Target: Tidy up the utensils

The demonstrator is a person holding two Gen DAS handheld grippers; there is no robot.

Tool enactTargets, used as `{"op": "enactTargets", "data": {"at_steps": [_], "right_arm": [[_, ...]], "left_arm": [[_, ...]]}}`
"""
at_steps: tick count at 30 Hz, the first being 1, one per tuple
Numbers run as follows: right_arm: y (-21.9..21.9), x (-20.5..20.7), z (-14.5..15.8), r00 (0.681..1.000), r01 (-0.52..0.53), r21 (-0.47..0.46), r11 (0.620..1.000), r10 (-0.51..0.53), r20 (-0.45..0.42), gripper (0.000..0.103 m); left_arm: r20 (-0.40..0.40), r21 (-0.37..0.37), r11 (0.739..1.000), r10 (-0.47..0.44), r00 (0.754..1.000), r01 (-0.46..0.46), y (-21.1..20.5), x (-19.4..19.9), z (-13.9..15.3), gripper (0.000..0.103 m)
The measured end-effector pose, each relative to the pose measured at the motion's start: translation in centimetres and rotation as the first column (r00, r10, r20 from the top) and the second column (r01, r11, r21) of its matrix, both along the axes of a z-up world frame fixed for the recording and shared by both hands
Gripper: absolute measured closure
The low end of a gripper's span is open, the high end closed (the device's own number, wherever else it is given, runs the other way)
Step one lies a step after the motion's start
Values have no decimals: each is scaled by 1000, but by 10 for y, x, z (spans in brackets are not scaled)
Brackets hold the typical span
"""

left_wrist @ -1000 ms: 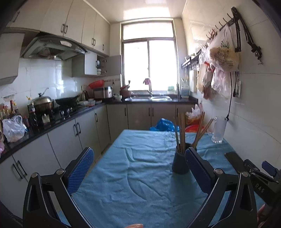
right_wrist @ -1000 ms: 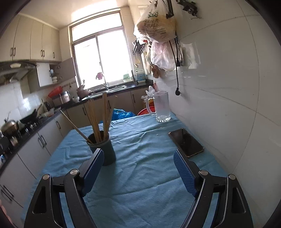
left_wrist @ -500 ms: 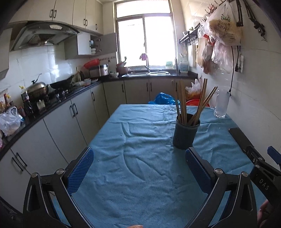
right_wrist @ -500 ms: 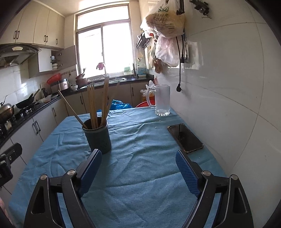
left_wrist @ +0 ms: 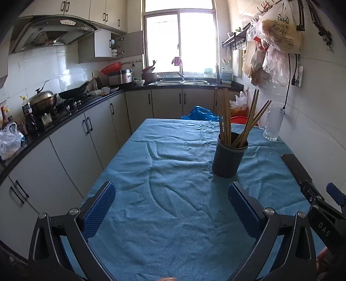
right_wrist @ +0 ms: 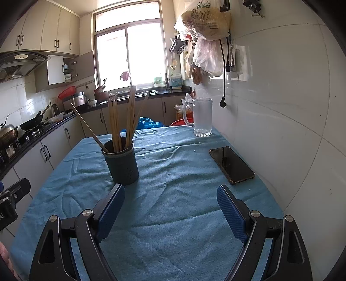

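Hovering agape, left tool (left_wrist: 170, 198) and right tool (right_wrist: 170, 201) face chopstick holder (right_wrist: 121, 163).

From my remote seat, the chopsticks' (right_wrist: 117, 125) lower ends vanish inside the dark holder (right_wrist: 121, 165). In the left wrist view the right hand-held gripper (left_wrist: 324, 216) runs off the frame's edge, hiding the phone's (left_wrist: 295, 167) near end. Print on the hanging bag (right_wrist: 205, 19) is too small to read.

A blue cloth (right_wrist: 173, 216) is covering the table. A black phone (right_wrist: 231, 164) is lying flat on it near the wall, and a glass mug (right_wrist: 202, 116) is standing upright beyond the phone. Plastic bags (right_wrist: 205, 21) are hanging above.
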State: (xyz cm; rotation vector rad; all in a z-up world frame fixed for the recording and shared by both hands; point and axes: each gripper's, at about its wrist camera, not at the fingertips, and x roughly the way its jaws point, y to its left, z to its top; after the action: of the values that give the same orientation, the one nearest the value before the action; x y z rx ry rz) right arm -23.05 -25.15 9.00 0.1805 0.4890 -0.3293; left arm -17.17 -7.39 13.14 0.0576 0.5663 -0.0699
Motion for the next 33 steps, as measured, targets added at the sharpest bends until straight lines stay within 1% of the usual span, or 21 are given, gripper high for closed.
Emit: {"op": "enactTargets", "data": {"at_steps": [15,33], "right_arm": [[4,3,-2,1000,-10,13,1000,10,-13,12],[7,6,-8,1000,-11,31,999,12,-25,12]], "left_arm": [[-34,-16,1000,-15,999,15,2,5,-4,0],[-73,-14,1000,-25,997,24,0,8,-11,0]]}}
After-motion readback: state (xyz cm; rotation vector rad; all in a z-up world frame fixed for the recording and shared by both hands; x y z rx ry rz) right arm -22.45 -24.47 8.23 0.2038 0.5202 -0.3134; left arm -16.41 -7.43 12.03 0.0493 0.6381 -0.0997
